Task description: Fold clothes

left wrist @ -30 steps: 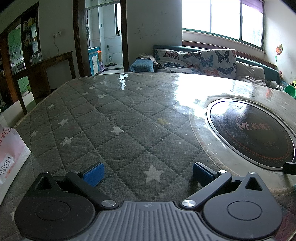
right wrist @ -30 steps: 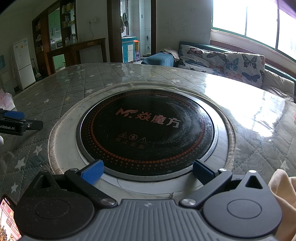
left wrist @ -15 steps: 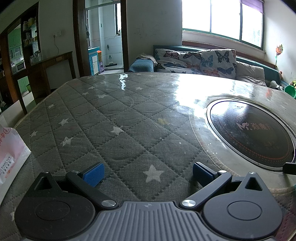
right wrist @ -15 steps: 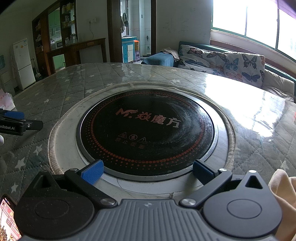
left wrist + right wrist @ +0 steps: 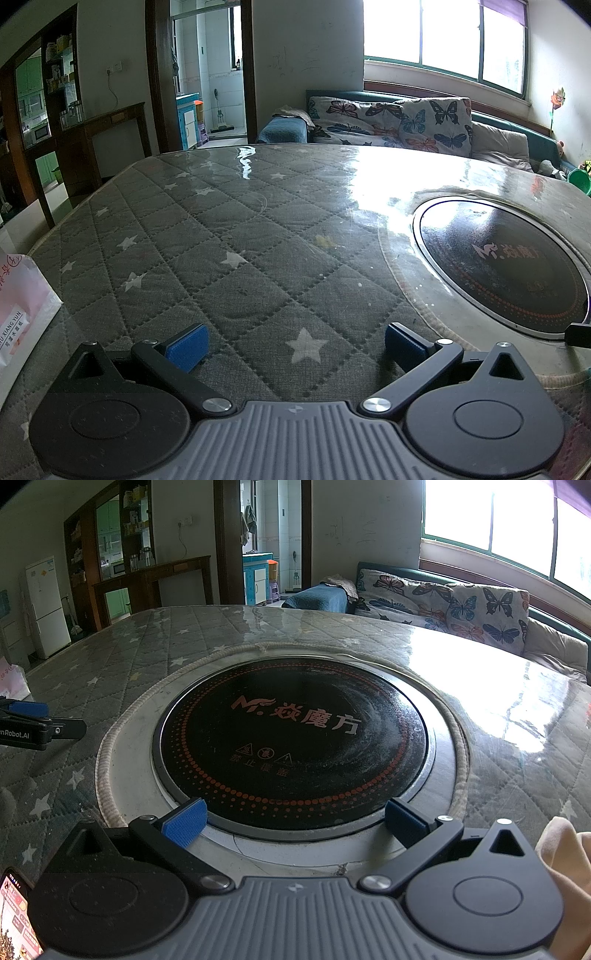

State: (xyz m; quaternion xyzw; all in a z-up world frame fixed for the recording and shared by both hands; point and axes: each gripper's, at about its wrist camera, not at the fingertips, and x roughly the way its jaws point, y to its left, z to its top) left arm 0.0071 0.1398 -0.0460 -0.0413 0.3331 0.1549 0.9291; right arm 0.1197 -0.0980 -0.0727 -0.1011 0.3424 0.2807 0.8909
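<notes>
Left wrist view: left tool (image 5: 293, 339) spread wide, empty, over the quilted worktop (image 5: 229, 236); white bag (image 5: 22, 314) at left edge; no garment visible. Right wrist view: right tool (image 5: 293, 818) likewise wide, empty, before the round hob (image 5: 291, 738); cream garment (image 5: 565, 867) at lower right, phone (image 5: 16, 919) lower left. Advised: draw the garment onto open quilt and flatten before folding.
</notes>
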